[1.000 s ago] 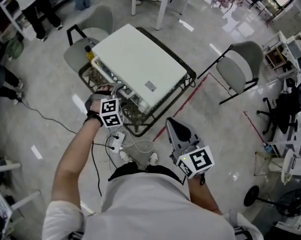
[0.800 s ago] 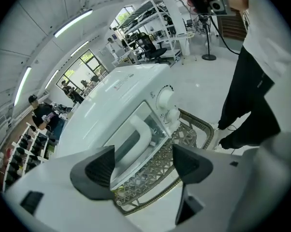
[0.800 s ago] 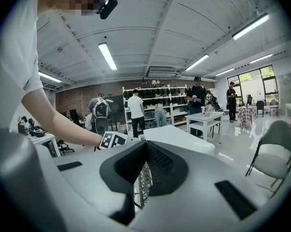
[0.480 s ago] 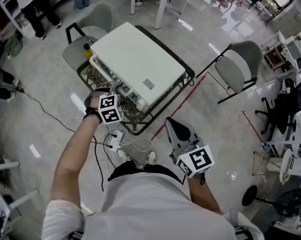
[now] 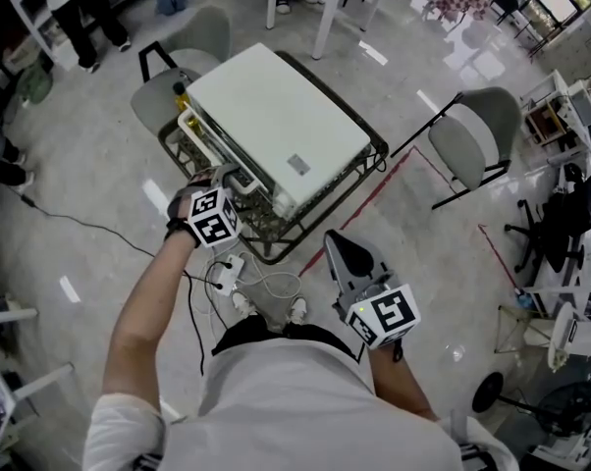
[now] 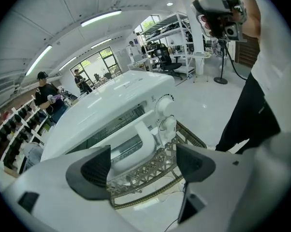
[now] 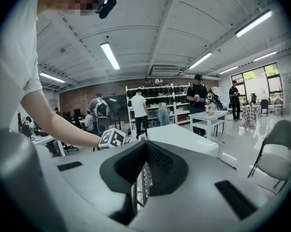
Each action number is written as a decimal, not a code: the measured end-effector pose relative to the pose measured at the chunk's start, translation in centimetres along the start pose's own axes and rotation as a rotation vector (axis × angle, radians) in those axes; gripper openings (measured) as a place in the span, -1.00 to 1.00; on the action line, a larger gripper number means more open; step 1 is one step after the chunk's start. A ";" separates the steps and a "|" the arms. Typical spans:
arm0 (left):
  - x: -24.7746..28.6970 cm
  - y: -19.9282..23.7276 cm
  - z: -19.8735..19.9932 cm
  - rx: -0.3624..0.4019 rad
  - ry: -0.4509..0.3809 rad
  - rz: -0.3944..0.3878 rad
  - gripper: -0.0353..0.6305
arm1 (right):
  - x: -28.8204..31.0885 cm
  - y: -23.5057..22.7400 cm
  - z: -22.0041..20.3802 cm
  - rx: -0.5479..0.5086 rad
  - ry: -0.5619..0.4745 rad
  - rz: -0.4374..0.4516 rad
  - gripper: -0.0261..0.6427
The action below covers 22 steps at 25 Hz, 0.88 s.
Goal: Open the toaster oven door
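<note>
Left gripper (image 6: 143,164) jaws just opened wider, door handle (image 6: 144,140) between them

The toaster oven (image 5: 276,116) is a white box with a flat, plain top, standing on a low metal lattice stand (image 5: 276,248) on the floor and turned at an angle in the head view. Its door (image 6: 128,146) runs along the front face, with dark glass and a thick white bar handle (image 6: 144,141) jutting out from its upper edge. The top of the door seems to tip slightly outward. Two white knobs (image 6: 164,104) sit one above the other just beside the door.
</note>
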<state>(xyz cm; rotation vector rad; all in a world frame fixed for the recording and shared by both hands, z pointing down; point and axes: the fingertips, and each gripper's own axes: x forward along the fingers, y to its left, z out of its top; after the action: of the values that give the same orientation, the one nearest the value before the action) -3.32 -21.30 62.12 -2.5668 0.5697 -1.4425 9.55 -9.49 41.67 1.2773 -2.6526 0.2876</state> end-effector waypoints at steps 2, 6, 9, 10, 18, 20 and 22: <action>-0.1 0.0 -0.1 -0.033 -0.014 0.006 0.35 | 0.1 0.0 -0.1 0.002 0.003 0.002 -0.86; -0.4 -0.3 -0.7 -0.099 -0.035 0.012 0.36 | 0.5 0.1 -0.3 0.007 0.008 0.011 -0.86; -0.7 -0.7 -1.3 -0.139 -0.040 0.012 0.36 | 0.8 0.3 -0.3 0.006 0.007 0.023 -0.86; -0.8 -0.9 -1.7 -0.152 -0.041 0.012 0.36 | 0.9 0.4 -0.2 0.005 0.006 0.027 -0.86; -1.5 -3.0 -4.6 -0.264 -0.040 -0.003 0.36 | 1.6 1.2 0.1 -0.003 0.009 0.050 -0.86; -1.6 -3.4 -5.2 -0.288 -0.041 -0.012 0.37 | 1.8 1.5 0.2 -0.002 0.012 0.054 -0.86; -1.6 -3.8 -5.6 -0.303 -0.041 -0.017 0.37 | 2.0 1.8 0.2 0.000 0.015 0.059 -0.86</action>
<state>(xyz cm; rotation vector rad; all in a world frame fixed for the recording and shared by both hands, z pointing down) -7.87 -16.80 64.98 -2.8259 0.8196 -1.4001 6.92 -9.95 41.84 1.1933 -2.6816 0.3040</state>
